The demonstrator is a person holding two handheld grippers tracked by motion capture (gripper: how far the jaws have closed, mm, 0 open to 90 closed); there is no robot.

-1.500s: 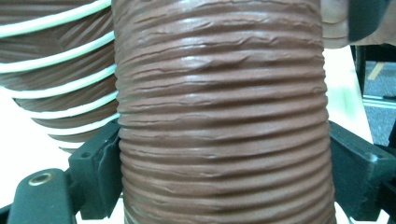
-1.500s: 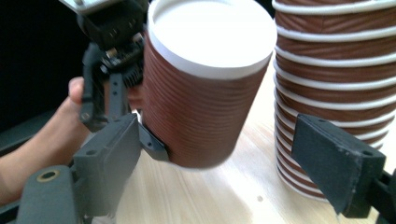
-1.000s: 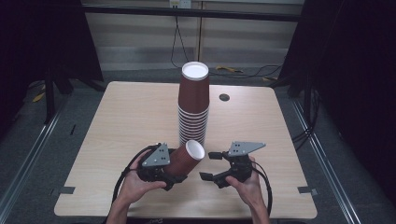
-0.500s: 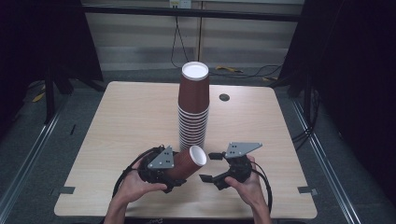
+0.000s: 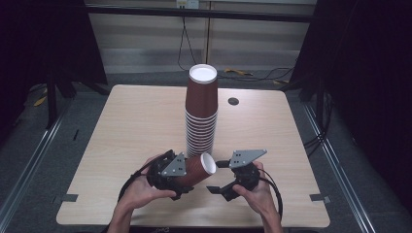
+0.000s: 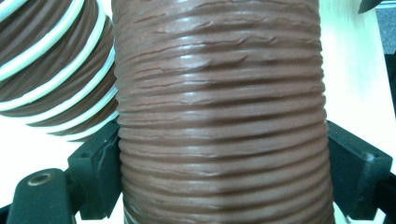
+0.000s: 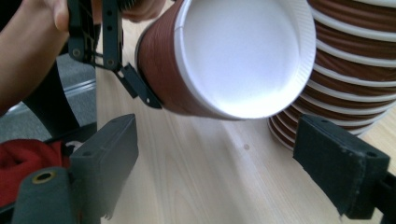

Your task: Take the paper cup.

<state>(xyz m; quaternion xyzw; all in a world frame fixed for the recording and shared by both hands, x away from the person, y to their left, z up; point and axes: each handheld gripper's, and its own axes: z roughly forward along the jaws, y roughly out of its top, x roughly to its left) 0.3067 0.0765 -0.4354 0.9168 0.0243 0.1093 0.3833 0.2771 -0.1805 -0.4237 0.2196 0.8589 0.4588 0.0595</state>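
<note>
Little has been changed since the earlier frames: the cup [image 5: 194,171] has been kept near the table's front edge, perhaps shifted very slightly, while the right gripper [image 5: 221,177] has been left where it was. The cup is held on its side by the left gripper [image 5: 182,180], its white inside turned toward the right gripper. In the left gripper view the ribbed brown wall of the cup [image 6: 219,112] is seen clamped between the two black jaws, with the stack [image 6: 51,70] just beside it. The right gripper is held with its jaws spread wide and nothing between them; in its own view the cup's mouth [image 7: 243,56] is seen just ahead of them, apparently untouched. The stack [image 5: 201,114] stands upside down on the table [image 5: 121,126], just behind the held cup.
</note>
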